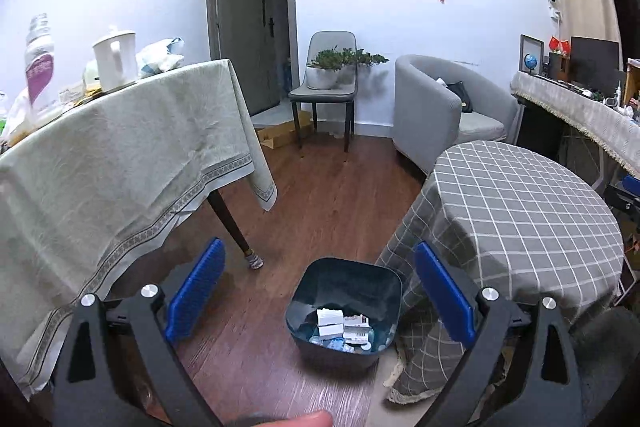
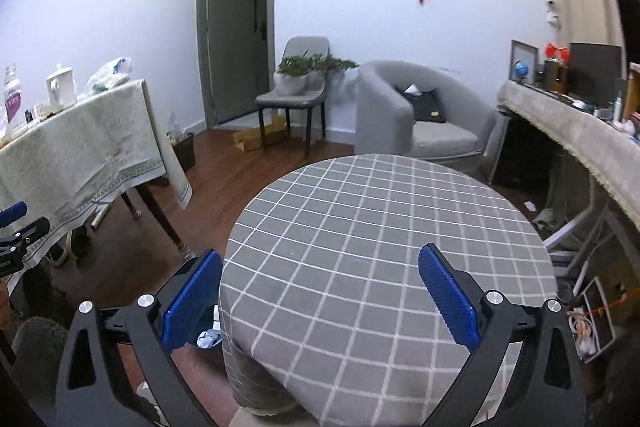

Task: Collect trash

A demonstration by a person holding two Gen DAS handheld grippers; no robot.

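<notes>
Left gripper (image 1: 320, 291) of mine hangs with its blue pads spread wide and empty above the dark blue plastic trash bin (image 1: 344, 307) on the wooden floor, white cartons and wrappers lying inside. My right gripper (image 2: 320, 299), likewise agape and empty, hovers over the round table in grey checked cloth (image 2: 384, 227), the bin (image 2: 208, 339) peeking beside its left pad.
</notes>
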